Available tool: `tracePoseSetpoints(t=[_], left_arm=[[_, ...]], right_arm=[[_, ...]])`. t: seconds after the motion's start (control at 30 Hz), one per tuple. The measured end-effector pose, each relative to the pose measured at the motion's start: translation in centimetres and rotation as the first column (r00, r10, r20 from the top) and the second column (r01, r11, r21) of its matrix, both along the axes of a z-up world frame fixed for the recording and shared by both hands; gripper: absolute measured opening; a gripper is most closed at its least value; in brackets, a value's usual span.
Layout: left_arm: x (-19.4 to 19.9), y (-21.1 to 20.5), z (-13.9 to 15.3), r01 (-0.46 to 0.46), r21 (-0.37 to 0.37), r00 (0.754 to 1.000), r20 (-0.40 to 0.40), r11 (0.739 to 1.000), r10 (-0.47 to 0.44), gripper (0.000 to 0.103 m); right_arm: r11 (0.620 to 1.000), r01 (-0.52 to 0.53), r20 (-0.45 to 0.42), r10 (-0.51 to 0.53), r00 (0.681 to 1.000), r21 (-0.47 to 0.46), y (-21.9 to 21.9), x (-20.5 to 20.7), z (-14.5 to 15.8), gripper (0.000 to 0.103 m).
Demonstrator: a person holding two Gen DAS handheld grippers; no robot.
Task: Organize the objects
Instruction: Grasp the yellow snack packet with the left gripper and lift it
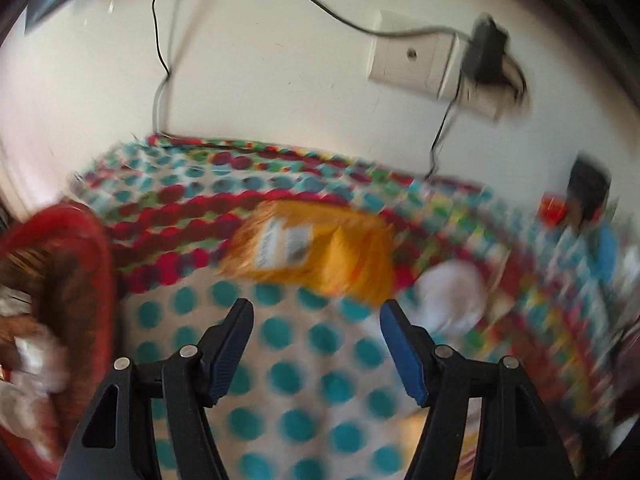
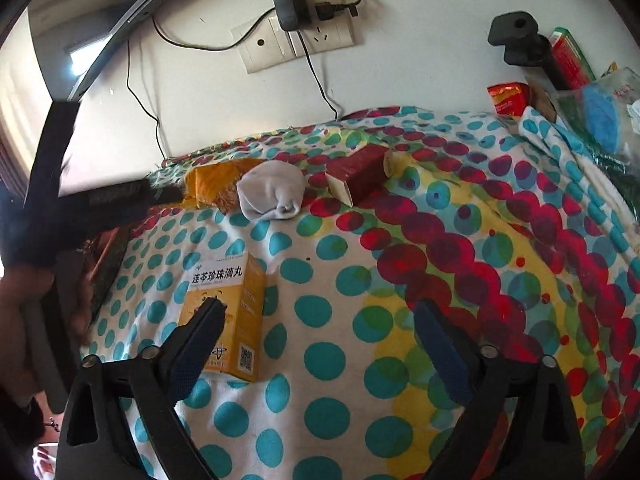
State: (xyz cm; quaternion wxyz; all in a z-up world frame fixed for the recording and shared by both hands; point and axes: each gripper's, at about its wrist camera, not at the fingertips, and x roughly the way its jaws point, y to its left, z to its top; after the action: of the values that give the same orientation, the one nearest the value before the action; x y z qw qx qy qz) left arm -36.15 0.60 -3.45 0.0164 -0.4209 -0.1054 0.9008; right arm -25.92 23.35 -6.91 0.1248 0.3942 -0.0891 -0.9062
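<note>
In the blurred left wrist view, my left gripper [image 1: 316, 312] is open and empty just short of a yellow packet [image 1: 316, 252] lying on the dotted cloth [image 1: 304, 380]. A white rolled sock [image 1: 452, 292] lies to its right. In the right wrist view, my right gripper [image 2: 316, 312] is open and empty above the cloth [image 2: 400, 260]. A yellow medicine box [image 2: 232, 308] lies by its left finger. Farther back lie the yellow packet [image 2: 216, 188], the white sock [image 2: 272, 192] and a dark red box [image 2: 360, 176]. The left gripper's body [image 2: 100, 204] shows at the left.
A red basket [image 1: 68, 280] holding several items sits at the left. Wall sockets [image 2: 296, 40] with a charger and cables are behind the table. Clutter with a red packet [image 2: 508, 98], a black stand [image 2: 520, 40] and bags fills the back right corner.
</note>
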Motion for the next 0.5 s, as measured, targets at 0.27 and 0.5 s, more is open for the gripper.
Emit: tracePoseSetpoints(t=[0.27,0.5], left_arm=[[-1.9,0.3,-1.6,-0.192,0.084,0.980,-0.029,0.978,0.195,0.077],[-6.5,-0.8,-2.2,-0.268,0.146,0.963,0.009,0.952,0.270,0.083]], right_arm=[[0.996,-0.008,0.039,0.011,0.999,-0.087,0.9,-0.8,-0.4,0.096],[0.992,-0.014,0.047,0.020,0.999,-0.126,1.1,-0.9,-0.4,0.096]])
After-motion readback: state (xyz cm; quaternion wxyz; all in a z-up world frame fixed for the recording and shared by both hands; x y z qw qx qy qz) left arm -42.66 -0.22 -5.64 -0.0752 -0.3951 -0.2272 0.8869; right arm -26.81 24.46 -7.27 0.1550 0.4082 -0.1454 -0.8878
